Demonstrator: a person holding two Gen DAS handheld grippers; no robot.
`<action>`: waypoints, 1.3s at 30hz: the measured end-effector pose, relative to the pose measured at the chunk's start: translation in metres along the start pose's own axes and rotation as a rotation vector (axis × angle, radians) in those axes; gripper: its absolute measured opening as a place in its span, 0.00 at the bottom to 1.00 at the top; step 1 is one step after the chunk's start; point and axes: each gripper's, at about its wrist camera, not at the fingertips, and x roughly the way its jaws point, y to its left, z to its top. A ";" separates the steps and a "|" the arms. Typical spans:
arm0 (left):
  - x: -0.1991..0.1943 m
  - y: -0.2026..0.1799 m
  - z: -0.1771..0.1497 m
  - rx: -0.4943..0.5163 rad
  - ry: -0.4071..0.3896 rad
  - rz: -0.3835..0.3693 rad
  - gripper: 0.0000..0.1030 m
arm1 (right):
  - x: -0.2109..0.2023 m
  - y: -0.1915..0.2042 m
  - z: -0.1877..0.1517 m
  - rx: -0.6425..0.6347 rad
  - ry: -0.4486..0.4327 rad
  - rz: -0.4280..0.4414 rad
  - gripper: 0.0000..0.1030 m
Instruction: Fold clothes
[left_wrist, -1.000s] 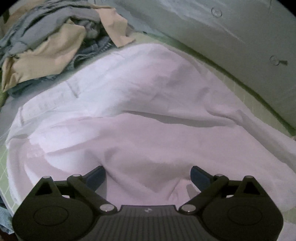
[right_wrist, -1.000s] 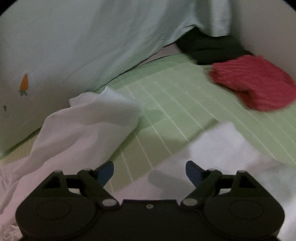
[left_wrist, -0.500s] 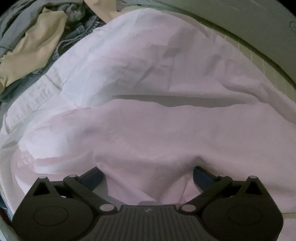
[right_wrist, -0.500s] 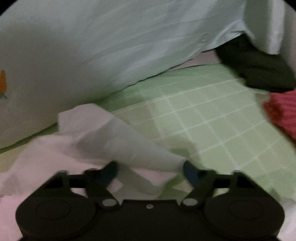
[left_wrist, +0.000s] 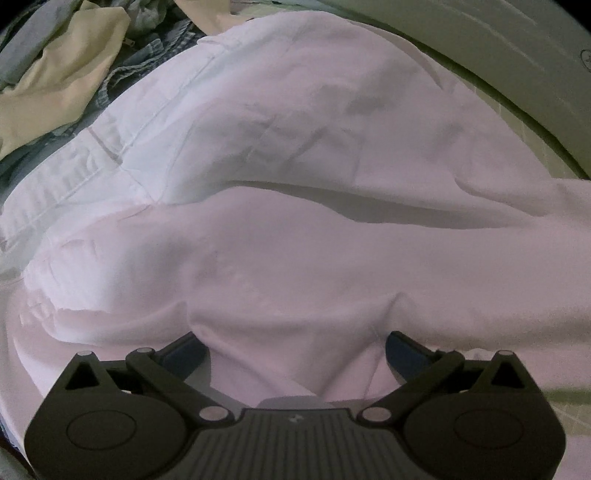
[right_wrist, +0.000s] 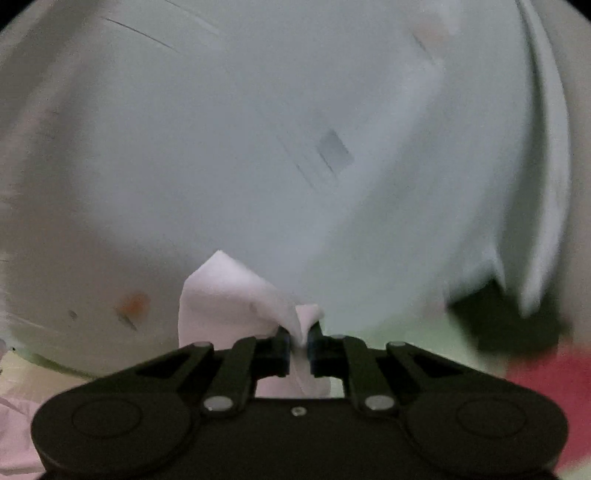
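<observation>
The left gripper is spread wide, with the rumpled white cotton garment bunched between its fingers and filling most of the frame. At lower centre, the right gripper is clenched on a garment corner, with a pale pillow behind.

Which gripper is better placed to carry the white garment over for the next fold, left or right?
Right. The right gripper is shut on a corner of the white garment. The left gripper is open, with cloth bunched between its fingers, so it would probably have to close first.
</observation>
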 end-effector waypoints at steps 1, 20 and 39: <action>0.000 0.000 0.000 0.001 0.000 0.000 1.00 | 0.007 0.013 -0.003 -0.044 0.002 0.009 0.09; 0.000 -0.004 0.000 0.006 0.002 0.009 1.00 | 0.052 -0.096 -0.118 0.558 0.320 0.010 0.84; 0.003 -0.014 0.003 0.045 0.030 -0.005 1.00 | 0.008 -0.070 -0.037 0.340 0.104 -0.023 0.03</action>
